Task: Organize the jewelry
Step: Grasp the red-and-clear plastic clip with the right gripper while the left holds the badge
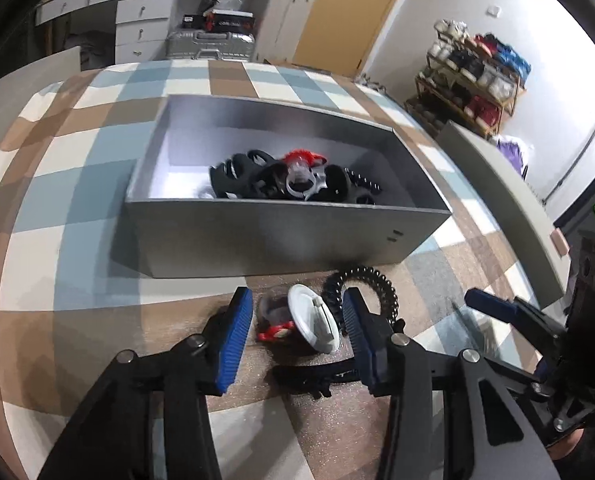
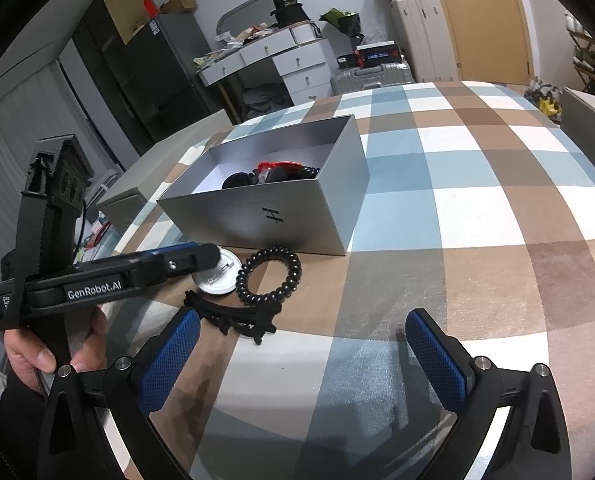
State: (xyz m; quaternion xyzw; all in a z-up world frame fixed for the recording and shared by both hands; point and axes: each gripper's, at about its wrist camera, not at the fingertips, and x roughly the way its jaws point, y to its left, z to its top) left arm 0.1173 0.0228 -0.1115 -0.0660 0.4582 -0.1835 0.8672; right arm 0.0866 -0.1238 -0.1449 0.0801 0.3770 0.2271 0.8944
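My left gripper [image 1: 297,328] stood with its jaws parted, pads clear of everything. Between them, on the checked tablecloth [image 1: 77,200], lay a white round badge [image 1: 315,322], tilted on its edge, with a small red-and-dark piece [image 1: 275,320] touching its left side. Neither pad pressed on either item. A black spiral hair tie [image 1: 371,284] lay just beyond and right of the badge, partly behind my right-hand pad. A black claw clip [image 1: 317,378] lay flat on the near side of the badge.

The grey box [image 1: 277,236], lid off, sat just beyond these loose pieces. Inside it was a heap of black clips and ties [image 1: 257,180], with a red item [image 1: 301,156] and a clear clip [image 1: 303,182] on top, piled towards the box's right half.

My right gripper [image 2: 303,354] hung wide open over bare cloth, nothing between its pads, well to the right of the loose pieces. Its own camera showed the left gripper's tip over the badge [image 2: 217,276], the hair tie [image 2: 269,276] beside it, and the claw clip [image 2: 237,316] nearer. A hand [image 2: 37,356] gripped the left tool's handle.
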